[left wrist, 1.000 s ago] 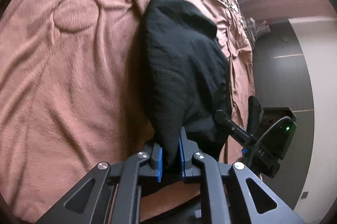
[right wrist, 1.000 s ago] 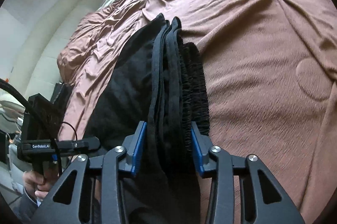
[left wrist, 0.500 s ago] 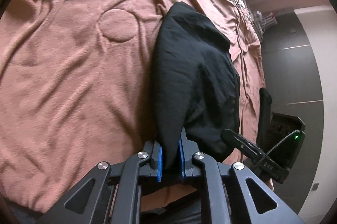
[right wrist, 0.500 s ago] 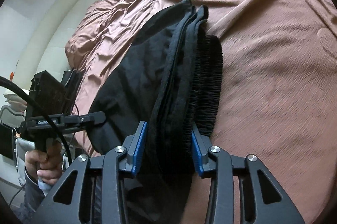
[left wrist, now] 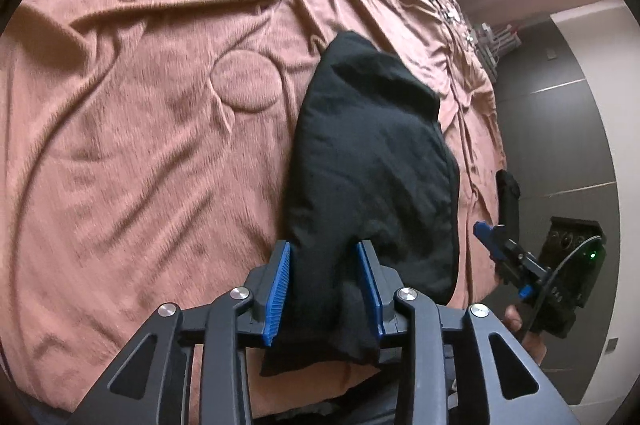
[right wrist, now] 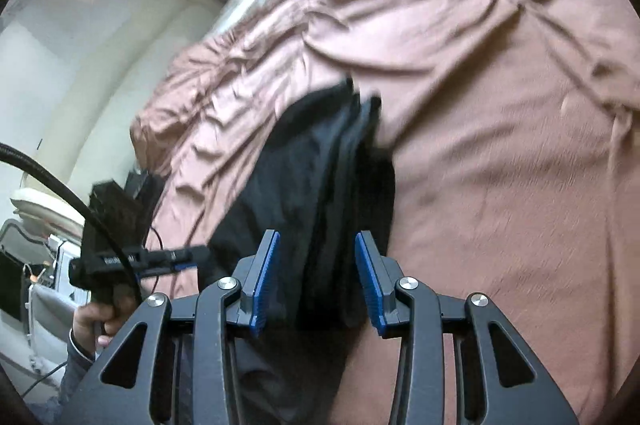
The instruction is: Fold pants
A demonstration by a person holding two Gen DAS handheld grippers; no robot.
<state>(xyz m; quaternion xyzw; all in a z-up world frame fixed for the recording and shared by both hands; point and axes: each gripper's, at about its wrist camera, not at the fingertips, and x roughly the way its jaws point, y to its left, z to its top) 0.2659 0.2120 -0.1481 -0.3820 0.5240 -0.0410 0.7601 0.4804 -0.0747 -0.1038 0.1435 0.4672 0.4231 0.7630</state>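
The black pants [left wrist: 372, 161] lie folded in a stacked bundle on the brown bedspread [left wrist: 140, 145], near its edge. My left gripper [left wrist: 324, 285] is open, its blue pads on either side of the near end of the bundle. In the right wrist view the pants [right wrist: 320, 177] show their layered edges and the ribbed waistband. My right gripper [right wrist: 316, 277] is open too, with the cloth lying loose between its pads. Each gripper shows in the other's view: the right one [left wrist: 504, 257] and the left one [right wrist: 132, 257].
The bedspread [right wrist: 500, 145] is wrinkled, with a round stitched mark [left wrist: 244, 81]. The bed edge drops to a dark floor [left wrist: 560, 129] at the right. A pale curved headboard or wall [right wrist: 80, 65] and clutter stand beyond the left side.
My left gripper has opened and let go of the pants. My right gripper has opened wider. Both have drawn back a little from the bundle, which stays on the bed.
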